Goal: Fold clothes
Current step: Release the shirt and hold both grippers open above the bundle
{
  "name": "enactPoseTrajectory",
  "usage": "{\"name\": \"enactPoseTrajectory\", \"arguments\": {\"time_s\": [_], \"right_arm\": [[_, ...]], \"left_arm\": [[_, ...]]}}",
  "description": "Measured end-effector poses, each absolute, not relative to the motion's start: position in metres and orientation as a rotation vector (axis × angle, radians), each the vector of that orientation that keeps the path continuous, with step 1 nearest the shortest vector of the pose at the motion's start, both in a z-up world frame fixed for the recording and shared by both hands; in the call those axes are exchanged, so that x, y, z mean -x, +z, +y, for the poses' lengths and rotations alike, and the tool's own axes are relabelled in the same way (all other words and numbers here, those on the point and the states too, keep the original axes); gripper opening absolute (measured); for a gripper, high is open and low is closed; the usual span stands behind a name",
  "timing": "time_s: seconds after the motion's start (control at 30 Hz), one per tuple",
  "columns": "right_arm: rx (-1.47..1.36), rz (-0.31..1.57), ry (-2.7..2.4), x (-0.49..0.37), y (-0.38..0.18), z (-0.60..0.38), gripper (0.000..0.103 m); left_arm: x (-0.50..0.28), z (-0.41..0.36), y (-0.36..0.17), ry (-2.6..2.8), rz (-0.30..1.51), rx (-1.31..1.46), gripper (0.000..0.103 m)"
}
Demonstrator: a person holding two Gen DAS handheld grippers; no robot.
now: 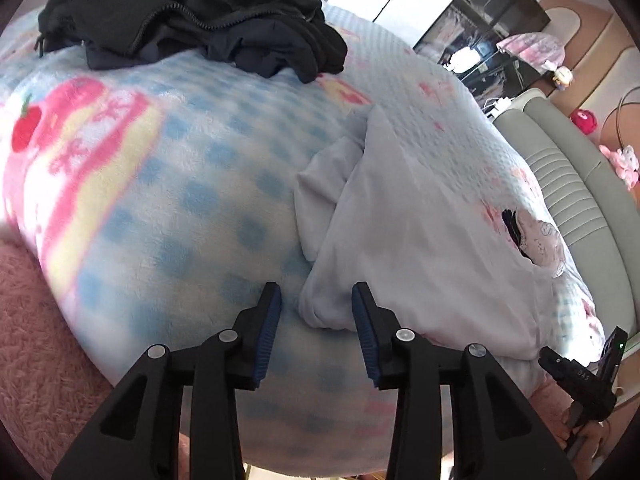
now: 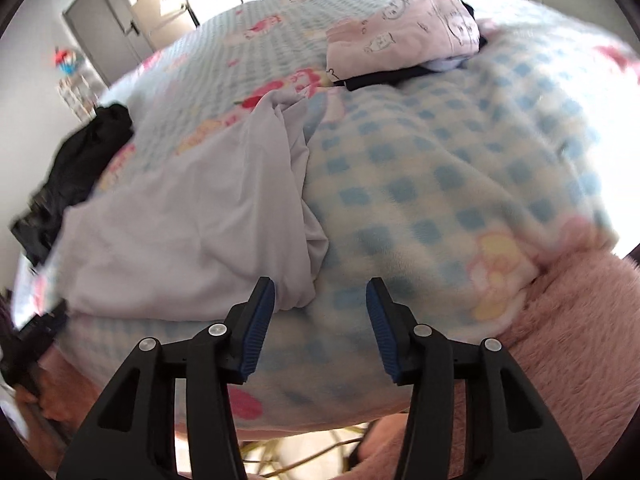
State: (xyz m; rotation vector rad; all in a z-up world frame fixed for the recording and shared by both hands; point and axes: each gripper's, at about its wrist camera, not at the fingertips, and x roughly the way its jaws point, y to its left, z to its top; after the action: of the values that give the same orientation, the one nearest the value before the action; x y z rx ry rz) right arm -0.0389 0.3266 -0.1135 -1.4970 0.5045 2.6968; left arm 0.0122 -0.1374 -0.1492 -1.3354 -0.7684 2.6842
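left gripper (image 1: 316, 300): fingers apart, empty | right gripper (image 2: 320, 296): fingers apart, empty | pale lilac folded cloth garment (image 1: 400, 224): flat on blue-checked fleece blanket (image 1: 192, 184), near both grippers | legible writing: none.

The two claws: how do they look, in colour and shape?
The left claw and right claw look alike: black plastic, each with two angular fingers built from linked bars with triangular cut-outs, joined by round silver rivets. The inner pads are blue and finely ribbed. No cables or sleeves show on them.
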Motion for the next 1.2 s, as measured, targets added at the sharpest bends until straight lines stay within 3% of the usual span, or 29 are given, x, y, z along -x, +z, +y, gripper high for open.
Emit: {"name": "enactPoseTrajectory", "arguments": {"time_s": [0.17, 0.27, 0.37, 0.6, 0.83, 1.2], "right_arm": [[1.618, 0.512, 2.718, 0.055, -0.131, 0.31, 0.049], [1.595, 0.33, 2.683, 0.059, -0.13, 0.299, 0.041], [1.533, 0.332, 2.688, 0.054, -0.12, 0.304, 0.044], [1.474, 0.444, 2.711, 0.05, -0.107, 0.315, 0.046], [1.554, 0.423, 2.667, 0.053, -0.112, 0.32, 0.046], [1.651, 0.399, 2.634, 0.058, -0.118, 0.326, 0.048]], "left_arm": [[0.003, -0.114, -0.151, 2.758, -0.586, 1.41, 0.038], [0.0, -0.114, -0.141, 2.903, -0.476, 1.42, 0.038], [-0.009, -0.126, -0.135, 2.946, -0.556, 1.373, 0.033], [-0.016, -0.119, -0.118, 2.752, -0.68, 1.123, 0.036], [0.016, -0.04, -0.109, 2.447, -0.395, 1.158, 0.036], [0.047, 0.11, -0.102, 2.174, -0.193, 1.125, 0.037]]}}
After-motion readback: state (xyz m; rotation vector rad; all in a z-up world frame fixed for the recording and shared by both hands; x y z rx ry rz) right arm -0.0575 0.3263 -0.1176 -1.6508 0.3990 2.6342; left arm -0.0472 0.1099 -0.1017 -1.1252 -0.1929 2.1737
